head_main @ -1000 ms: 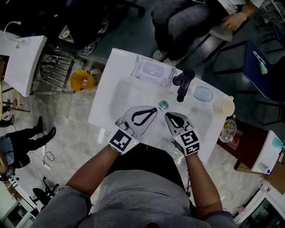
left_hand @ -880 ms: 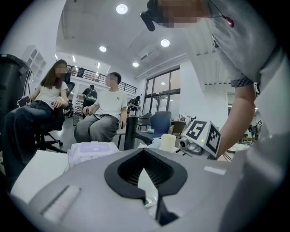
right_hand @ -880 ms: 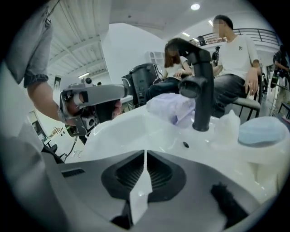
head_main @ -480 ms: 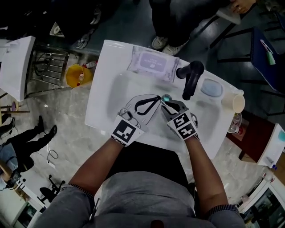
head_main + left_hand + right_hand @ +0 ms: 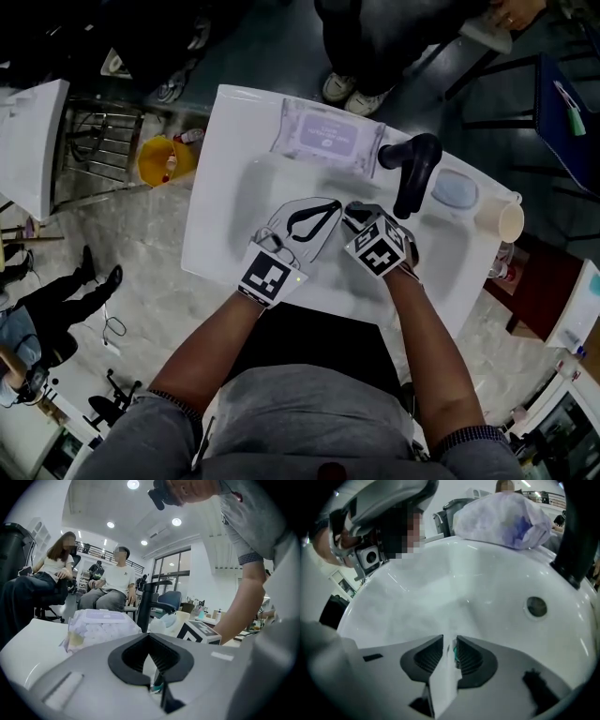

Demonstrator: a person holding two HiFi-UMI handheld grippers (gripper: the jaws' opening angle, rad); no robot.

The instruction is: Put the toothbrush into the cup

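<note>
Left gripper (image 5: 328, 208): jaws pressed together over the sink (image 5: 217, 202), nothing clamped that I can make out. A teal speck low in its own view may just be the brush beyond.

Right gripper (image 5: 449, 643): pinching the toothbrush (image 5: 443, 679) near the jaw tips.

Faucet (image 5: 412, 178) stands between it and the cup (image 5: 502, 222), which sits far right on the rim. I'd lift first, swing round the spout, tip the brush upright, and release only over the cup's mouth.
</note>
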